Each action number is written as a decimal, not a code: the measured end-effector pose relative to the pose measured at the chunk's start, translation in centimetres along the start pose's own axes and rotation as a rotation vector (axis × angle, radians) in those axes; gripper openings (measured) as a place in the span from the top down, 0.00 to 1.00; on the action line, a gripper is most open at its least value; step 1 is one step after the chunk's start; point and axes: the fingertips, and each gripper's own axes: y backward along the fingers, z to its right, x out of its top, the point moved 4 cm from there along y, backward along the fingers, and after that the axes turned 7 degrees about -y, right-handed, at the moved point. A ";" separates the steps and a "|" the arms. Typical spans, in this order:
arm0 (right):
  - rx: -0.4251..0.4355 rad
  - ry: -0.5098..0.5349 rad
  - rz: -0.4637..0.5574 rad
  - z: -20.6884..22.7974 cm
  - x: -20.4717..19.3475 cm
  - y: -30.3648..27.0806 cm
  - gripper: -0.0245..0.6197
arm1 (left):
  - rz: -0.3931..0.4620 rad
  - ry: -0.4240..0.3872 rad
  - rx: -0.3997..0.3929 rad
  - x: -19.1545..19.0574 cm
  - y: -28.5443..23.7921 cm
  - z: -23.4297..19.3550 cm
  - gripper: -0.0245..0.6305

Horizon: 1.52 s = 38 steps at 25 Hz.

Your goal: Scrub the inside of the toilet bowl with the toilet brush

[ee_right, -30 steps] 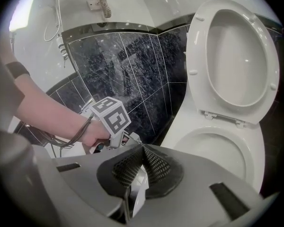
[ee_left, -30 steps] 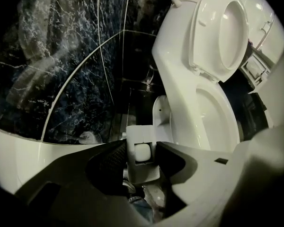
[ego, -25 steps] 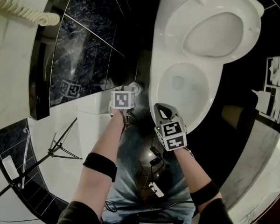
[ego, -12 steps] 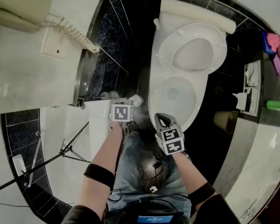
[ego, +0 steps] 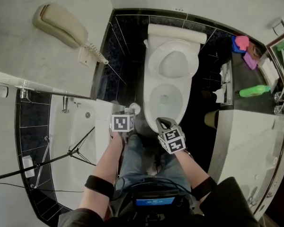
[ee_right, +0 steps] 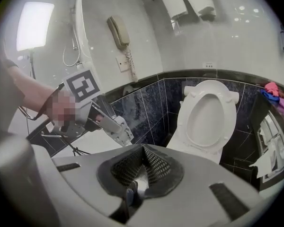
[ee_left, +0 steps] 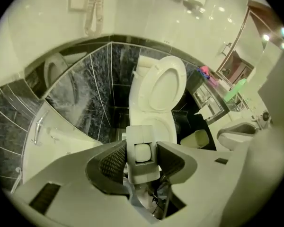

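Toilet cubicle seen from above: two hand-held claws at the near end of an open toilet.

Both forearms reach forward from the near edge, bare, with a dark band near each elbow, and the wrists are bent so the claws point steeply down. The left claw (ee_left: 141, 145) has its pads set wide, pressed on either side of a whitish rectangular block (ee_left: 143, 171); what the block is cannot be told. The right claw (ee_right: 143, 150) has its tips closed together with nothing held, just right of the left one, its tip seen against the bowl's near rim. The toilet bowl (ego: 175, 105) lies just beyond both claws at centre, with the raised seat (ego: 173, 63) at its far end. A wall telephone (ego: 60, 23) is far left. A green bottle (ego: 254, 91) lies on the tabletop (ego: 246, 141) to the right.
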 end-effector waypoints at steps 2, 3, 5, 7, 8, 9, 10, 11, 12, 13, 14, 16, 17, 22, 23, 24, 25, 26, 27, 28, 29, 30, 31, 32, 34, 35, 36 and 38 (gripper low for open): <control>-0.008 0.005 0.007 0.0 0.3 2.3 0.96 | 0.038 -0.020 0.007 0.4 2.7 1.2 0.65; -0.012 0.008 0.012 0.0 0.4 3.4 0.96 | 0.046 -0.026 0.008 0.4 3.8 1.8 0.65; -0.020 0.012 0.023 0.1 0.6 5.4 0.96 | 0.058 -0.038 0.002 0.2 5.7 3.0 0.65; -0.027 0.017 0.034 0.1 0.7 7.2 0.96 | 0.071 -0.054 -0.007 -0.1 7.3 4.3 0.65; -0.030 0.019 0.039 0.1 0.7 8.0 0.96 | 0.077 -0.061 -0.011 -0.3 7.9 4.9 0.65; -0.033 0.021 0.043 0.1 0.6 8.7 0.96 | 0.082 -0.068 -0.014 -0.5 8.5 5.6 0.65; -0.037 0.022 0.047 0.2 0.6 9.3 0.96 | 0.086 -0.074 -0.018 -0.8 8.9 6.2 0.65; -0.040 0.022 0.050 0.4 0.5 9.9 0.96 | 0.089 -0.081 -0.024 -1.0 9.3 6.8 0.65; -0.043 0.020 0.054 0.5 0.5 10.4 0.96 | 0.091 -0.090 -0.028 -1.1 9.7 7.3 0.65; -0.044 0.019 0.057 0.5 0.5 10.9 0.96 | 0.093 -0.100 -0.031 -1.2 10.0 7.8 0.65; -0.046 0.020 0.060 0.5 0.4 11.3 0.96 | 0.095 -0.113 -0.032 -1.3 10.3 8.3 0.65; -0.049 0.024 0.063 0.5 0.1 12.0 0.96 | 0.100 -0.140 -0.034 -1.6 10.7 9.3 0.65; -0.051 0.025 0.063 0.4 -0.2 12.3 0.96 | 0.102 -0.153 -0.037 -1.7 10.9 9.7 0.65; -0.076 0.004 0.072 0.5 -1.5 13.9 0.96 | 0.093 -0.214 -0.062 -2.3 11.7 11.9 0.65; -0.079 -0.005 0.076 0.5 -1.8 14.2 0.96 | 0.093 -0.219 -0.066 -2.4 11.7 12.2 0.65; -0.081 -0.013 0.079 0.5 -2.0 14.4 0.96 | 0.094 -0.224 -0.071 -2.5 11.7 12.6 0.65; -0.084 -0.020 0.081 0.6 -2.3 14.6 0.96 | 0.098 -0.227 -0.077 -2.6 11.8 12.9 0.65; -0.087 -0.023 0.083 0.7 -2.4 14.8 0.96 | 0.102 -0.231 -0.086 -2.6 11.8 13.3 0.65; -0.091 -0.025 0.085 0.7 -2.5 14.9 0.96 | 0.104 -0.234 -0.092 -2.7 11.7 13.6 0.65; -0.097 -0.027 0.087 0.8 -2.6 15.0 0.96 | 0.102 -0.238 -0.093 -2.8 11.7 13.8 0.65; -0.102 -0.030 0.090 1.0 -2.6 15.1 0.96 | 0.100 -0.241 -0.090 -3.0 11.7 13.8 0.65; -0.107 -0.035 0.092 1.1 -2.7 15.3 0.96 | 0.099 -0.244 -0.089 -3.2 11.8 14.0 0.65; -0.111 -0.041 0.095 1.2 -2.9 15.4 0.96 | 0.098 -0.246 -0.090 -3.4 11.8 14.1 0.65; -0.116 -0.046 0.096 1.4 -3.1 15.5 0.96 | 0.099 -0.247 -0.091 -3.5 11.8 14.3 0.65; -0.127 -0.046 0.094 2.1 -4.0 15.4 0.96 | 0.100 -0.253 -0.094 -3.8 11.9 14.6 0.65; -0.131 -0.044 0.094 2.2 -4.2 15.5 0.96 | 0.099 -0.257 -0.096 -4.0 11.9 14.8 0.65; -0.131 -0.046 0.095 2.2 -4.1 15.7 0.96 | 0.097 -0.263 -0.097 -4.1 11.9 14.9 0.65; -0.129 -0.057 0.097 1.8 -3.9 16.2 0.96 | 0.090 -0.275 -0.099 -4.5 11.8 15.1 0.65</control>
